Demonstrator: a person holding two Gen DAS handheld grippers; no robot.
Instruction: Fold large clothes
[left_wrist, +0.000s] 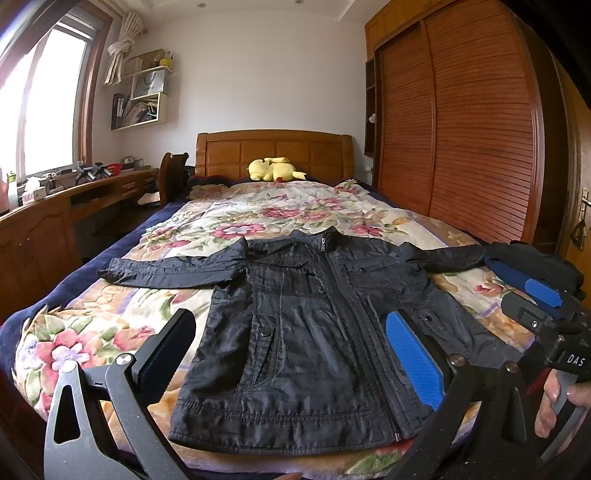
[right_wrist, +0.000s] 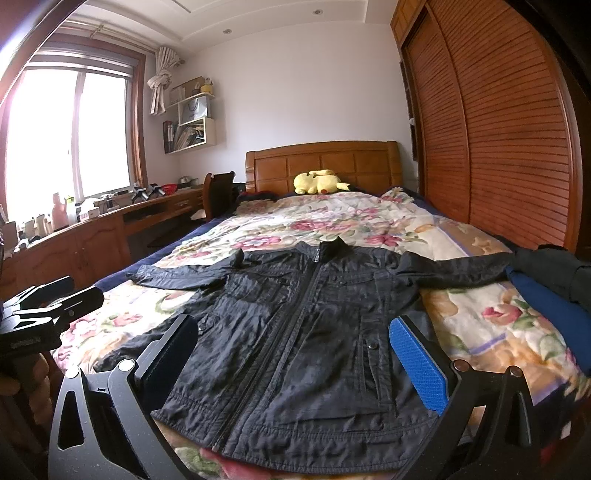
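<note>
Black jacket (left_wrist: 295, 343) lies flat, zipped, front up on the flowered quilt (left_wrist: 258, 214) of the bed (right_wrist: 321, 162), both sleeves spread sideways, collar toward the headboard, hem nearest the cameras. Left hand-held gripper (left_wrist: 291, 354) and right hand-held gripper (right_wrist: 295, 358) both hang over the hem end with fingers wide apart, gripping nothing, not touching the cloth. Yellow plush toy (left_wrist: 273, 170) sits by the headboard; dark folded clothes (right_wrist: 554, 273) lie beside the right sleeve end; desk (right_wrist: 110, 218) along the window side.
</note>
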